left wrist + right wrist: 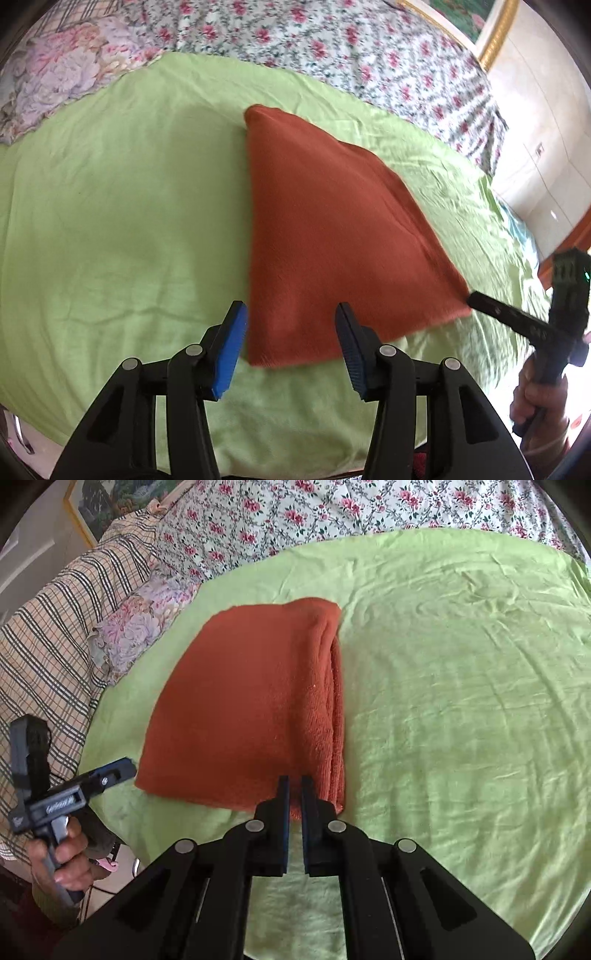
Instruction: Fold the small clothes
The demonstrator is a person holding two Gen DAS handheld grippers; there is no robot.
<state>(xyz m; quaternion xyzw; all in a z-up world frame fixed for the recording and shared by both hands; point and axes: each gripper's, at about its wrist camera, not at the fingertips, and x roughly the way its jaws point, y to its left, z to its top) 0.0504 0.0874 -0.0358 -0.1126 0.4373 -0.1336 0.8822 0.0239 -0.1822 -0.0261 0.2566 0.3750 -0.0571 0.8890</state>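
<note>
- The rust-red folded cloth [251,701] lies flat on the green sheet [461,701] spread over the bed, with the flowered cover [295,513] beyond it. I see nothing else of the task on the sheet.
- Long axis: I read it as running from the near edge away towards the flowered cover. The stacked edges show along its right side in the right wrist view, so I take it as already folded at least once.
- My left gripper [291,314] hangs over the near left corner of the cloth [332,229]. Its jaws stand apart, with nothing between the pads; the near edge sits just beyond the tips.
- My right gripper [294,786] sits at the near right corner, where the layers stack. Its jaws are almost together, a thin slit left. No fabric shows in that slit, though the tips overlap the cloth edge in view, so I cannot rule out contact beneath them.
- Nearer hand: both are at the near edge, one per corner. Neither holds the cloth as far as I can see.
- Judgement: if another fold is wanted, it would go along the long axis, near edge carried towards the far edge. Both jaws would first need to clamp on their corners.
- Risk, my guess: the thick stacked side may slip free of a narrow bite.
</note>
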